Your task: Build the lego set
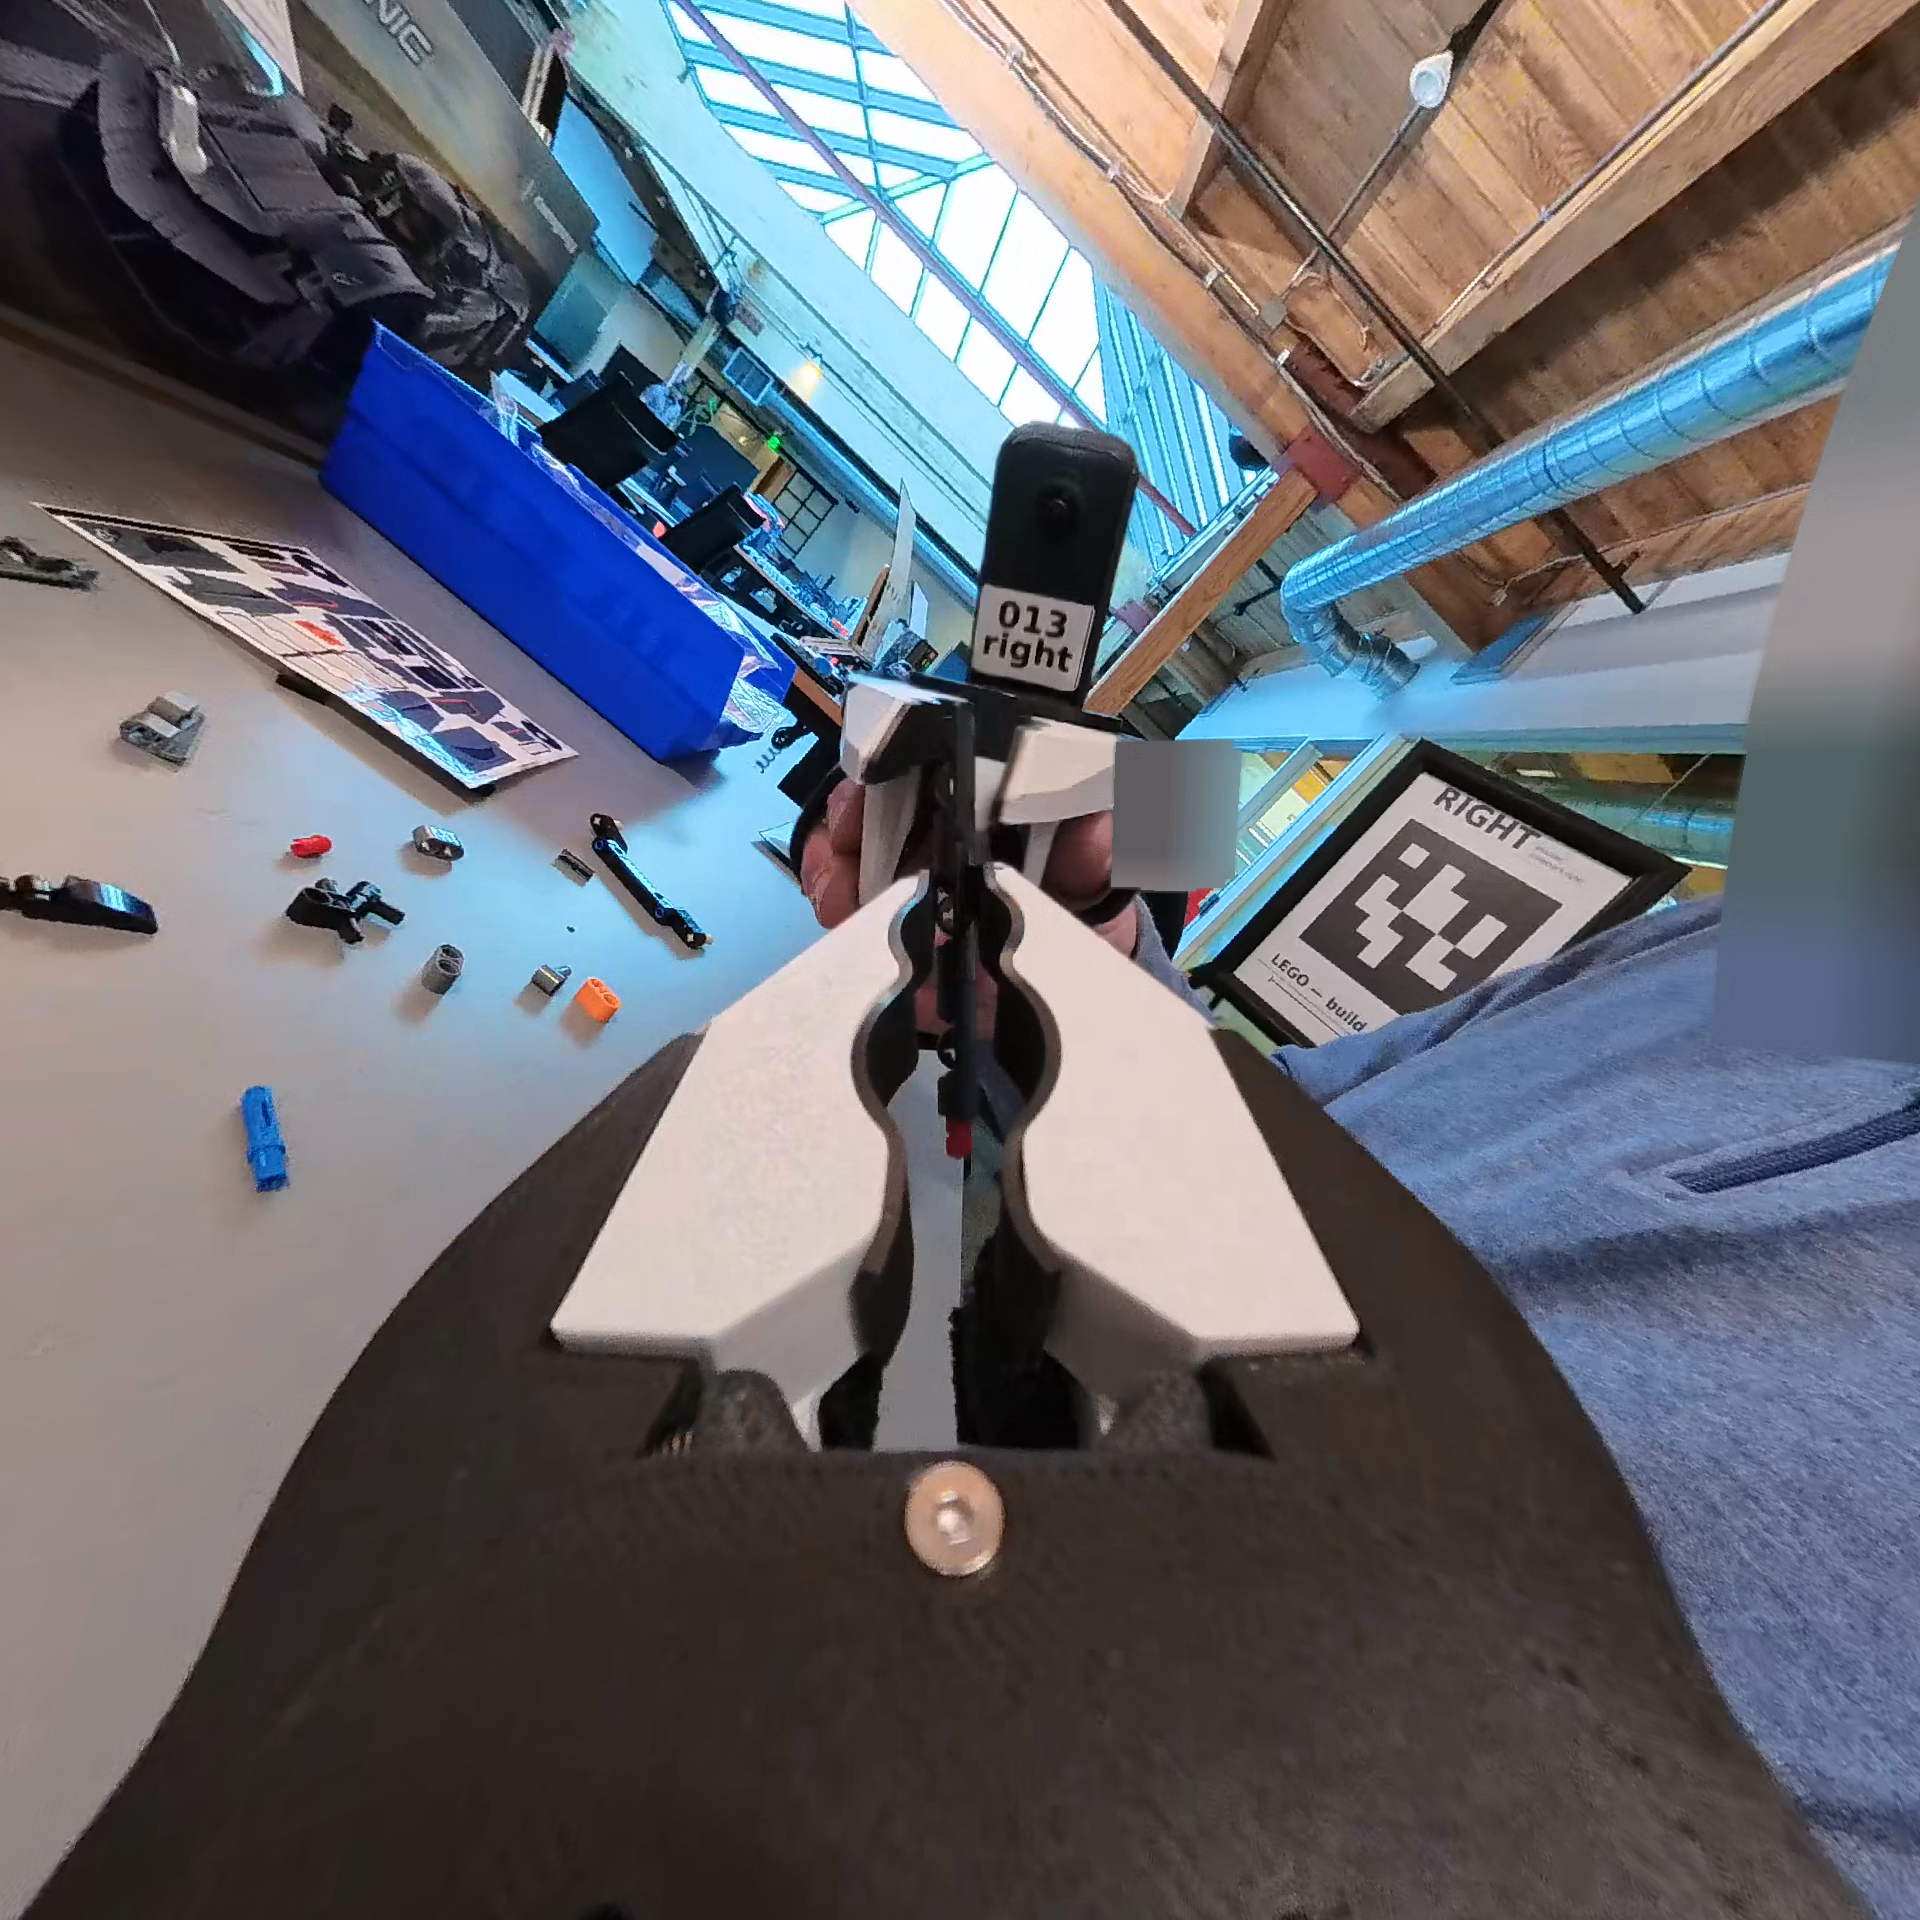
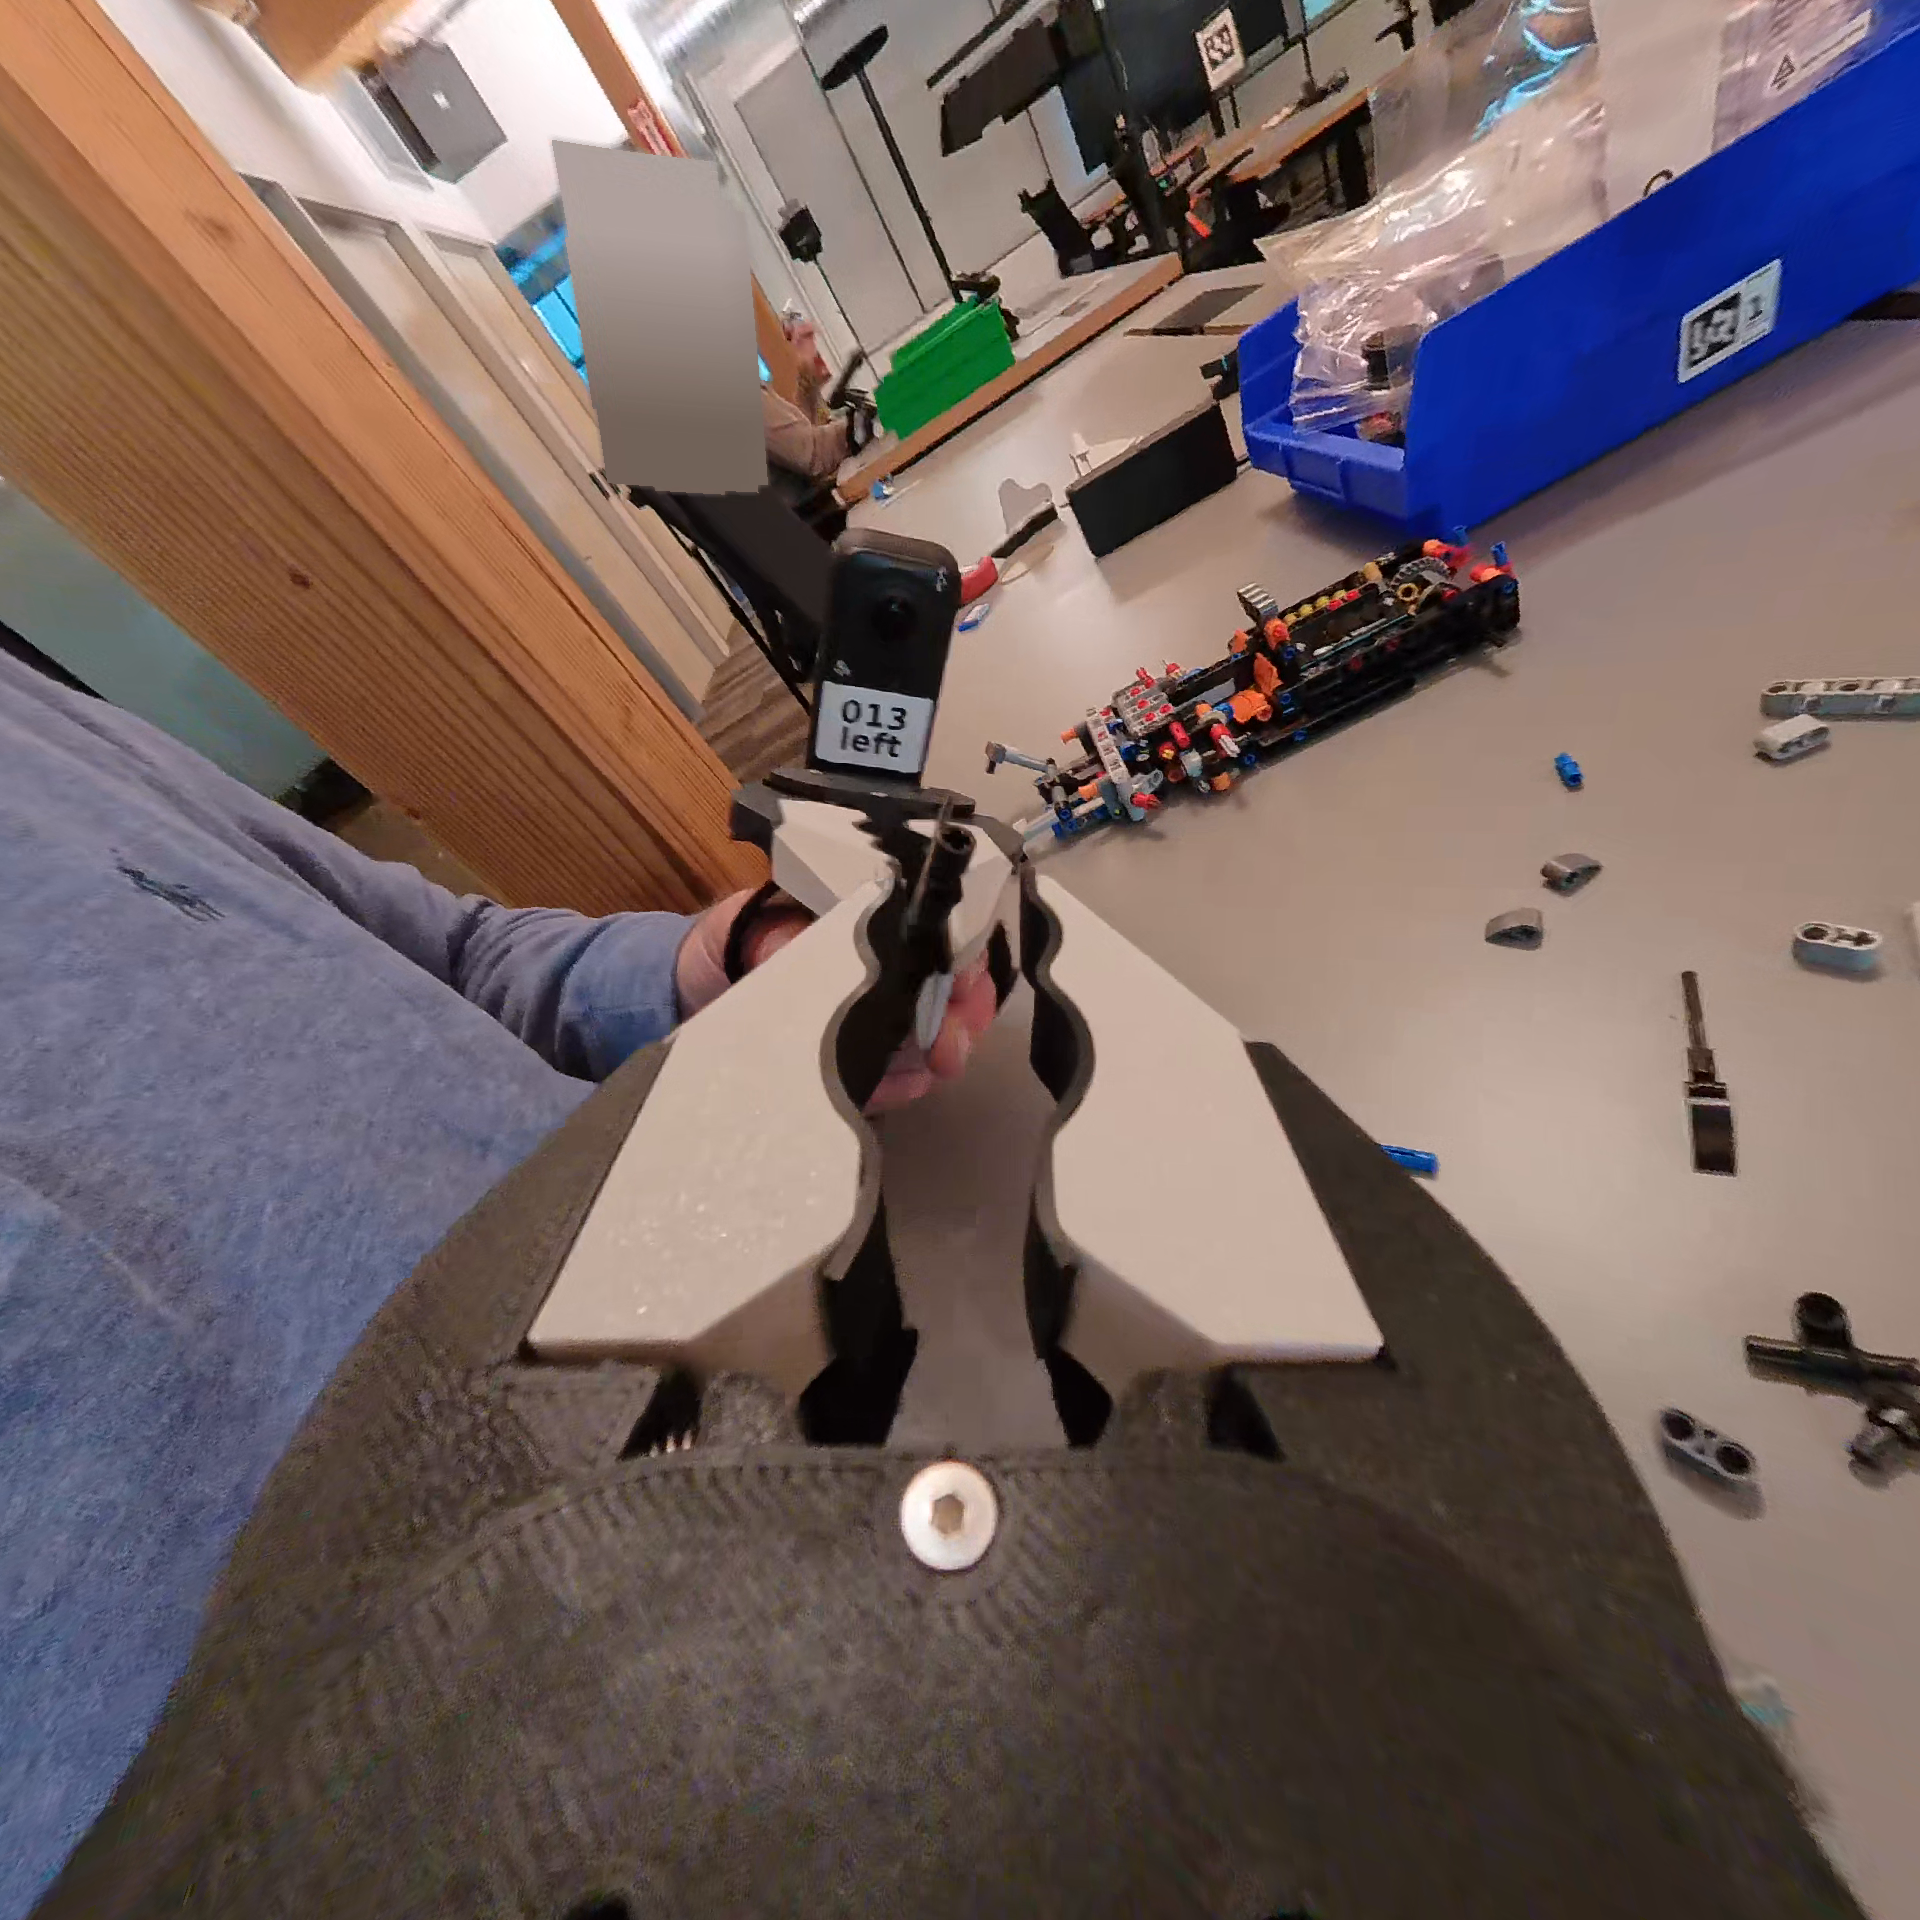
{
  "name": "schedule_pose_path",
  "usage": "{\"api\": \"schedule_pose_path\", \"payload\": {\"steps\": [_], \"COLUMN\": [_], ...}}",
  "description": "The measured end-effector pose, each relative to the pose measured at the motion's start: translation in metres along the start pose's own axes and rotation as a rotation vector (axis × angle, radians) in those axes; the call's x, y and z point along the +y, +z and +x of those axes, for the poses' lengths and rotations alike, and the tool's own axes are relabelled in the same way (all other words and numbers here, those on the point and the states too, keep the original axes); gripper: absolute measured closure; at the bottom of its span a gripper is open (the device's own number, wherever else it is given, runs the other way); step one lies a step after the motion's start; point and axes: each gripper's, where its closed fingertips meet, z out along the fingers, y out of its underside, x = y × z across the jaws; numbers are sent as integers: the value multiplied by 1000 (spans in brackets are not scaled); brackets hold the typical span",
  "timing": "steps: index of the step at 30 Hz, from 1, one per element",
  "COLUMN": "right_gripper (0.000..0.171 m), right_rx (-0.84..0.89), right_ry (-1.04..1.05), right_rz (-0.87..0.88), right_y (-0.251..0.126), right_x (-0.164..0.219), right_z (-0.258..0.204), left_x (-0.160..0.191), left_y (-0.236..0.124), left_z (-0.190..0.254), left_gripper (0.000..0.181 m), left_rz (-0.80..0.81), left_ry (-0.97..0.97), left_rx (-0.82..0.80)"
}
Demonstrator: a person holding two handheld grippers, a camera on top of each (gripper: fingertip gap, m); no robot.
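Note:
My left gripper is shut on a thin black lego beam, seen edge-on, with a red pin at its near end. The beam runs forward to my right gripper, which faces it. In the right wrist view my right gripper has its jaws a little apart around the black beam end. Whether they pinch it I cannot tell. The left gripper meets it there. A partly built lego chassis lies on the grey table.
Loose parts lie on the table: a blue pin, an orange piece, a black beam, grey connectors, a black axle piece. A blue bin and a sticker sheet sit behind. A blue sleeve is close. The grippers are tip to tip, or close to it. Both grippers' tips are roughly 20 cm from the black axle piece.

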Motion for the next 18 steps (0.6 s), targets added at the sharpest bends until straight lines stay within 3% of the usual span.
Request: {"api": "schedule_pose_path", "payload": {"steps": [6,9,13,18], "right_gripper": [147,164,166,167], "right_rx": [-37,-21,-15,54], "right_ry": [75,42,26,31], "right_rz": [21,26,34,117], "right_y": [-4,-5,-6,-14], "right_x": [4,4,0,-14], "right_z": [-2,-2,-1,12], "left_x": [4,7,5,0], "left_y": [7,12,14,12], "left_z": [0,-1,-3,-19], "left_gripper": [176,176,175,161], "left_rz": [-36,-61,-65,-95], "left_ry": [15,11,22,175], "left_rx": [5,14,16,-120]}}
